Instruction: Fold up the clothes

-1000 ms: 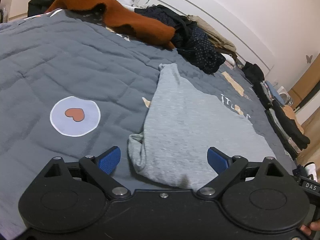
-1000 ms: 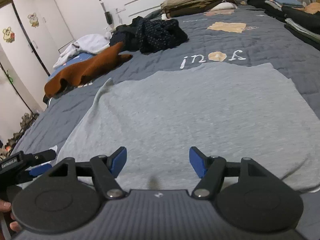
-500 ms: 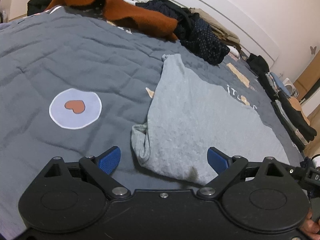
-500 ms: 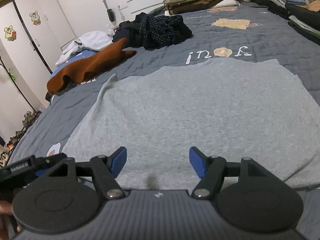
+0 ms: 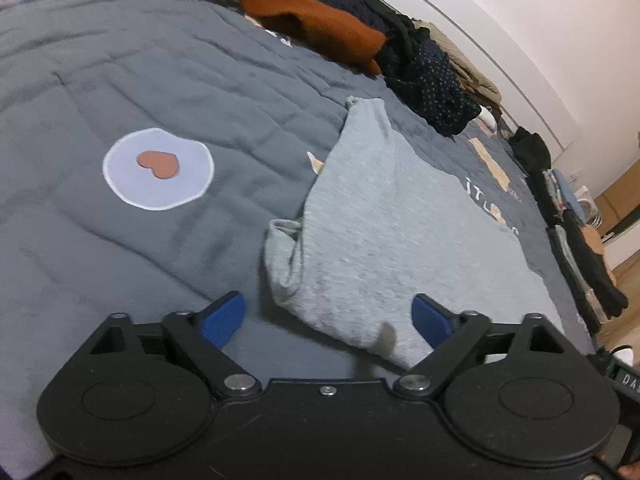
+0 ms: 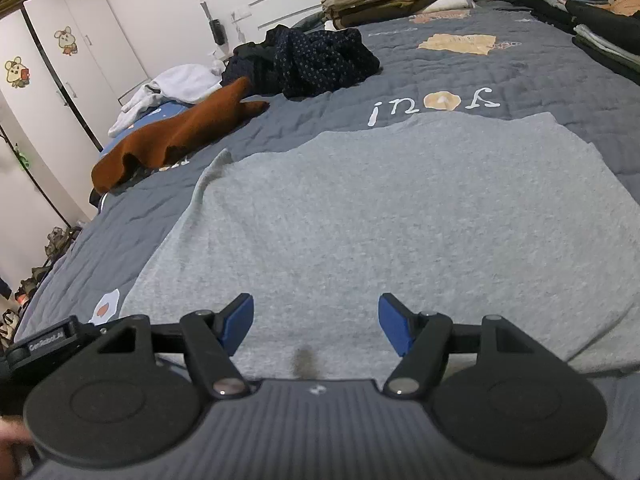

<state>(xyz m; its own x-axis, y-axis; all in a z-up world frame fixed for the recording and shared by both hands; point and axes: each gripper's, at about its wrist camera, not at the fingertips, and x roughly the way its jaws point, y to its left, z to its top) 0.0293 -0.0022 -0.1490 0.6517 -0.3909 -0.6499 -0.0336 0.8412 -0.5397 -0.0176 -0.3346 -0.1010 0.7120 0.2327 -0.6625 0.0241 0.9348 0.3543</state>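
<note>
Hovering: both grippers, left (image 5: 328, 318) and right (image 6: 316, 320), are hanging spread, grasping nothing.
Advice: pinch soft grey knit garment (image 6: 400, 216) hem, lower centre.

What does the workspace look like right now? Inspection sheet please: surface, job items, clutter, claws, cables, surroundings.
Surface: grey quilted bedspread with heart patch and lettering.
Job's things: grey shirt spread flat; its sleeve bunched at the near corner.
Clutter: rust garment, dark dotted garment, white cloth, folded stacks along the far edge.
Claws: left claw open over the sleeve corner; right claw open over the shirt; neither holds anything.
Cables: nothing seen.
Surroundings: white wardrobe with stickers, white wall.
</note>
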